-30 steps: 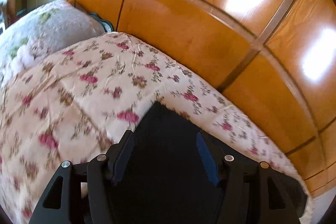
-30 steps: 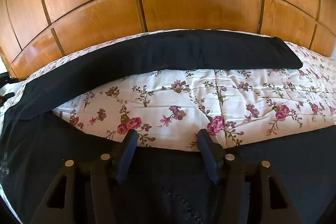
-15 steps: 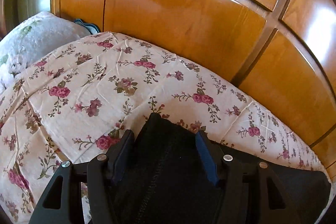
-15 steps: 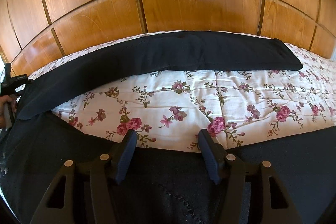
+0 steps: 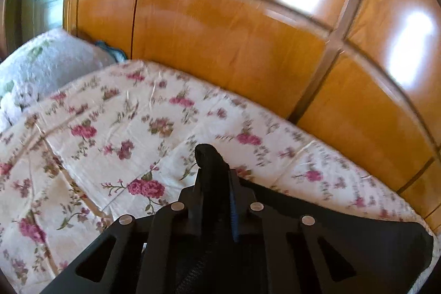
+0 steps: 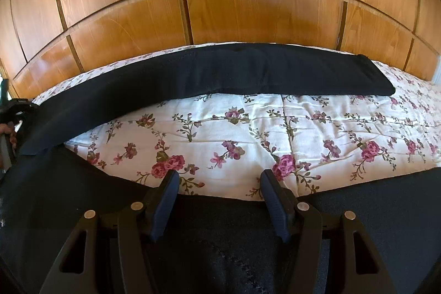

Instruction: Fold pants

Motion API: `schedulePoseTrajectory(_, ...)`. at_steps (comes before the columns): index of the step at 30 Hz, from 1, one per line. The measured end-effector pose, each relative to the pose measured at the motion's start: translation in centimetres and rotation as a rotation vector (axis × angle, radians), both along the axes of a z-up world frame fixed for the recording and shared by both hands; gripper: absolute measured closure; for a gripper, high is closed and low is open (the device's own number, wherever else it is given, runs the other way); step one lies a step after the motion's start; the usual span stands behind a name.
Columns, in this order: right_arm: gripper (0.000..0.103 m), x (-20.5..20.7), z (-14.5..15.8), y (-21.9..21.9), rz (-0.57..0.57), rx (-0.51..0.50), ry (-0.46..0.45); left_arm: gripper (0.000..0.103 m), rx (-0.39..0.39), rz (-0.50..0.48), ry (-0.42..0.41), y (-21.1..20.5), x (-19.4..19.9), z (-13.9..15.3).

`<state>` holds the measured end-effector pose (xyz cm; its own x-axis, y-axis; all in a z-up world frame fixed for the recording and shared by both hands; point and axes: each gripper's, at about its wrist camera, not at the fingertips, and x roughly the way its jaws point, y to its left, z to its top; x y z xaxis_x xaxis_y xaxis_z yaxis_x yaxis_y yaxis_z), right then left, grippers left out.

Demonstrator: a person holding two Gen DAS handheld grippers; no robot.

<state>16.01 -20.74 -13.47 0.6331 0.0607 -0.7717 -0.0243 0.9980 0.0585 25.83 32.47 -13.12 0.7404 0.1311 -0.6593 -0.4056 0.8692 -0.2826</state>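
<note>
The left gripper [image 5: 213, 170] has just been closed on a bunched corner of the black pants [image 6: 220, 70], spread across the floral bedspread [image 6: 248, 134], while the right gripper [image 6: 219, 183] is held wide above, apparently untouched, fabric, so lifting seems possible.

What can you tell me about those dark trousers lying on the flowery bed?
The black pants are of soft, matte fabric and lie spread over the floral quilt. One long leg stretches flat along the wooden panelling; the other part lies near the camera, under the right gripper, whose fingers stand open. The left gripper has just been closing and now pinches a bunched corner of the fabric.
</note>
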Motion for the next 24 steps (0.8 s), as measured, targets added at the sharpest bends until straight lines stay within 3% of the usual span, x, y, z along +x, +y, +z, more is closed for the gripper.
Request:
schedulePoseTrajectory(9,0.041,0.0,0.0,0.0,0.002,0.001,-0.003,0.091,-0.006,-0.031,-0.095,-3.2,-6.4,2.6)
schedulePoseTrajectory(24,0.041,0.0,-0.1,0.0,0.002,-0.003,0.000,0.091,-0.011,-0.038,-0.142,-6.3,-15.9,1.9)
